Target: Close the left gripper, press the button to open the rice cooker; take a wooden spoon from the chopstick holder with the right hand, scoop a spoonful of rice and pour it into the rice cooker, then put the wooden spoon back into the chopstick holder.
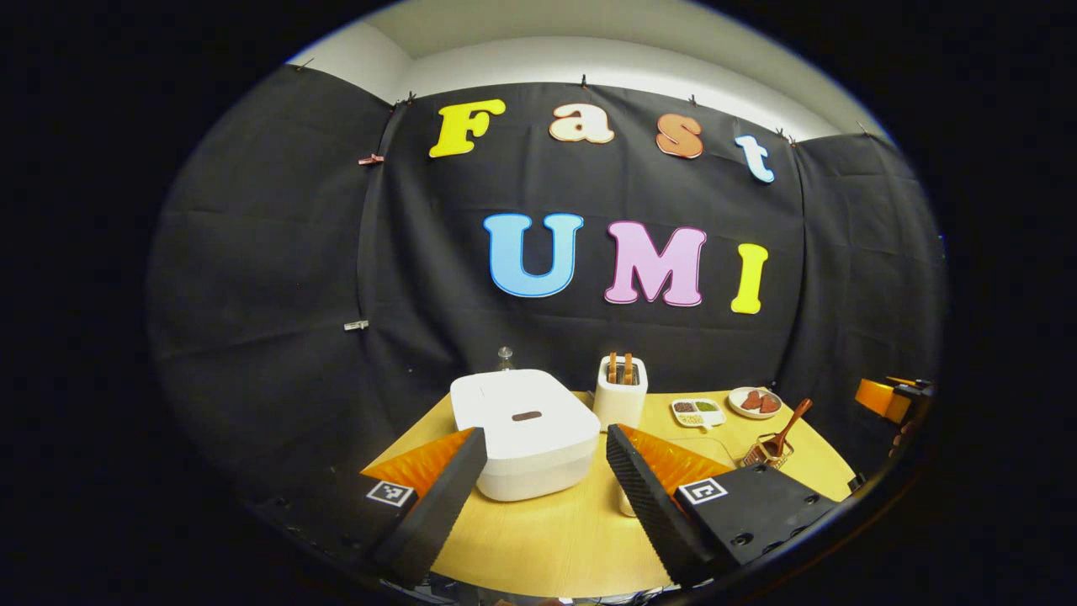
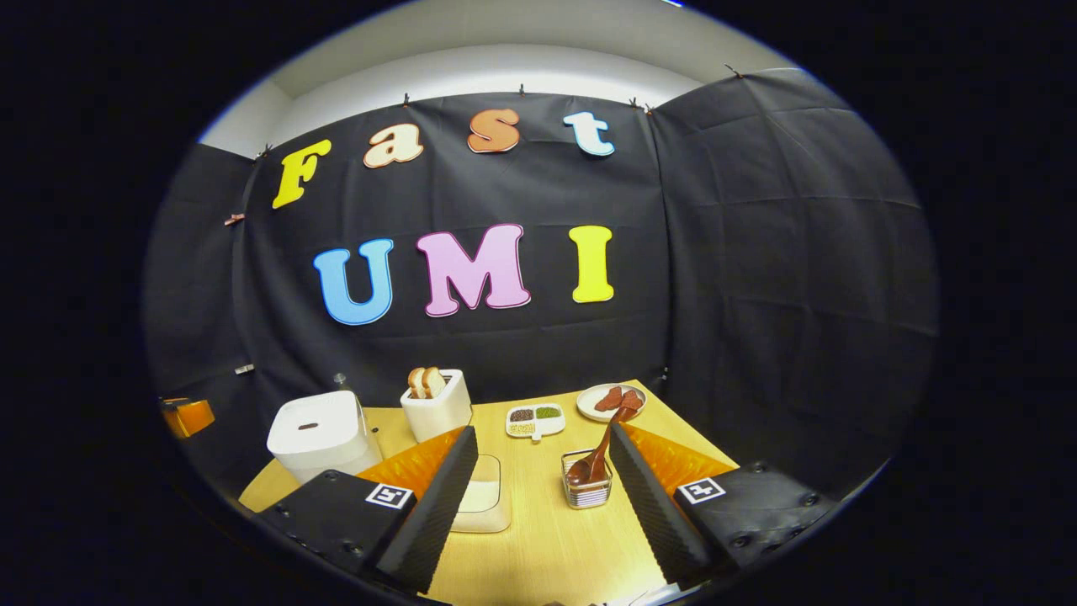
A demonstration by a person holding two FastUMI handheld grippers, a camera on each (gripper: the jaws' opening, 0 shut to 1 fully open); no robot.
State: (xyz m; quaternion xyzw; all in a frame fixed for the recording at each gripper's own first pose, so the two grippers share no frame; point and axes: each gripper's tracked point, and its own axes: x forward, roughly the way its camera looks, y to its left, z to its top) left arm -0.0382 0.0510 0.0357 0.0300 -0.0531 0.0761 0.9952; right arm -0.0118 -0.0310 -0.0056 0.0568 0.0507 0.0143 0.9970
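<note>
Both grippers hang back off the near table edge, nothing between either pair of fingers

Left gripper (image 1: 547, 475): fingers spread wide, released. They straddle the rice cooker (image 1: 526, 429) at centre of the left gripper view, so it lines up with the lid button (image 1: 527, 416), the dark oval on top. My read: that alignment suits a press, but the fingers would have to clench before poking with the tips. Lid is down flat

Right gripper (image 2: 543, 480): also released, fingers wide. In the right gripper view they frame the chopstick holder (image 2: 587, 492), a small wire basket low centre-right, sitting just left of the right finger. Sensible standoff for reaching the spoon

Wooden spoon (image 2: 602, 450): stands in the holder, bowl down inside the basket, handle up. Long axis tilts toward upper right of the frame, handle end near the plate (image 2: 612, 402). In the left gripper view, same lean, lower right of frame. The free handle end is the graspable part, clear of the basket wall

Rice container (image 2: 480, 503): low clear tub, lower centre, partly behind the left finger

Lid down plus spoon in holder fits either stage: cooker yet to be opened, or rice poured, lid down again, spoon returned. Can't tell which from this

Table (image 2: 538, 539): also a toaster, condiment tray, not in play
</note>
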